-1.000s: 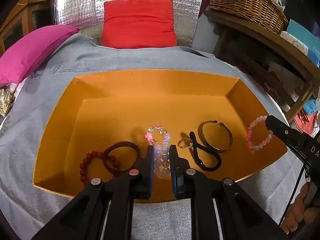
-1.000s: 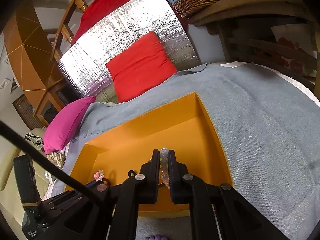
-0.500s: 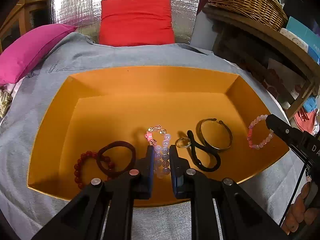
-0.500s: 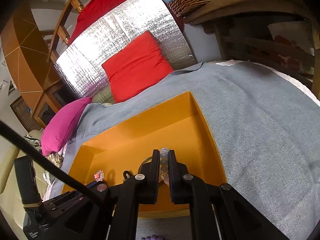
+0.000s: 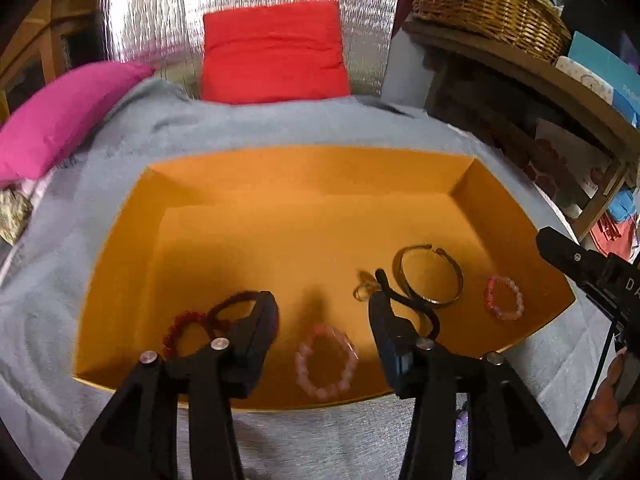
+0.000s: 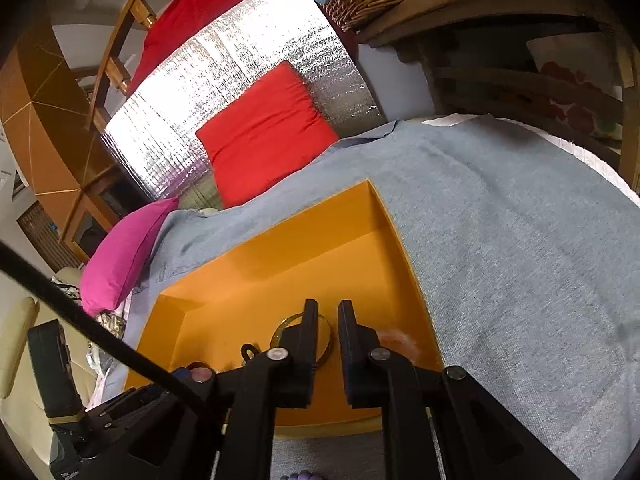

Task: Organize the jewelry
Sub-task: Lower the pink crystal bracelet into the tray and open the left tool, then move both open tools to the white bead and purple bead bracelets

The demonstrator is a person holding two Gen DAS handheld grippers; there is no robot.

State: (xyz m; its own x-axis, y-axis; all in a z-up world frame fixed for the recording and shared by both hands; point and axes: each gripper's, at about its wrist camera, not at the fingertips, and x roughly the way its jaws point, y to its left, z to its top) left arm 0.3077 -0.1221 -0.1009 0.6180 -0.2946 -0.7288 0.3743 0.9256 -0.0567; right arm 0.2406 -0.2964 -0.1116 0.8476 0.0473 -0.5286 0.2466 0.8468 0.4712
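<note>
An orange tray point(image 5: 312, 184) lies on a grey cloth and holds several pieces of jewelry. My left gripper point(image 5: 322, 308) is open above the tray's near side, with a pale pink bead bracelet point(image 5: 326, 360) lying loose below the gap. A dark red bead bracelet point(image 5: 180, 326), a dark hair tie point(image 5: 228, 308), a small ring point(image 5: 364, 290), a black cord point(image 5: 420, 308), a metal bangle point(image 5: 430, 276) and a pink bead bracelet point(image 5: 504, 298) lie along the near side. My right gripper point(image 6: 328, 312) is slightly open over the tray's right end point(image 6: 404, 248); the pink bracelet point(image 6: 400, 340) lies blurred beside its right finger.
A red cushion point(image 5: 272, 52) and a pink cushion point(image 5: 60, 120) lie beyond the tray. A wooden shelf with a wicker basket point(image 5: 492, 4) stands at the right. A purple bead item point(image 5: 460, 436) lies on the cloth before the tray.
Both grippers were shut on bead bracelets and have opened. The pale pink bracelet dropped into the tray's near side under the left gripper; the pink one dropped at the right end.
</note>
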